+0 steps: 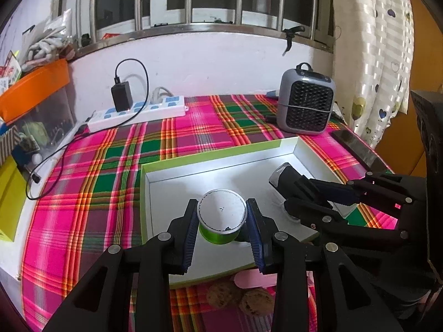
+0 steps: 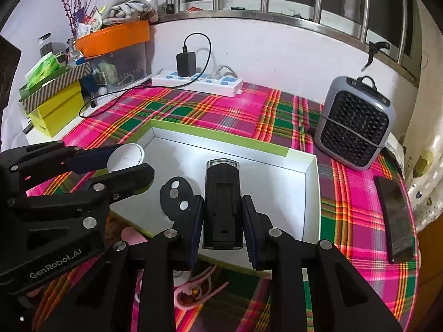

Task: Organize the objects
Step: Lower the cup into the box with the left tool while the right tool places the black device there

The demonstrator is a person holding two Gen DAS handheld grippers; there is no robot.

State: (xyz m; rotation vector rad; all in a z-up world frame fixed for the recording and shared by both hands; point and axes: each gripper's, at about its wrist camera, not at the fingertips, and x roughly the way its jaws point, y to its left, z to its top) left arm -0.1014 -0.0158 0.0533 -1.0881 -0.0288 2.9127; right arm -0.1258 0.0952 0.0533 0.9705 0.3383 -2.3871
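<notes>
A shallow white box with a green rim [image 1: 177, 163] [image 2: 221, 135] lies on the plaid tablecloth. My left gripper [image 1: 223, 215] is shut on a small green cup with a white foil lid [image 1: 221, 211] and holds it over the box's near left part. In the right wrist view that lid [image 2: 126, 157] shows between the left gripper's fingers [image 2: 91, 157]. My right gripper [image 2: 223, 215] is shut on a black flashlight-like device with a clear lens end [image 2: 223, 193], held over the box's right half; it appears as the dark device [image 1: 285, 177] in the left wrist view.
A grey mini fan [image 1: 304, 102] [image 2: 357, 127] stands behind the box at right, a dark phone [image 2: 394, 221] beside it. A white power strip with a black charger [image 1: 138, 110] [image 2: 196, 83] lies by the wall. Two cookies [image 1: 238, 298] and a pink cable [image 2: 193, 290] lie in front of the box.
</notes>
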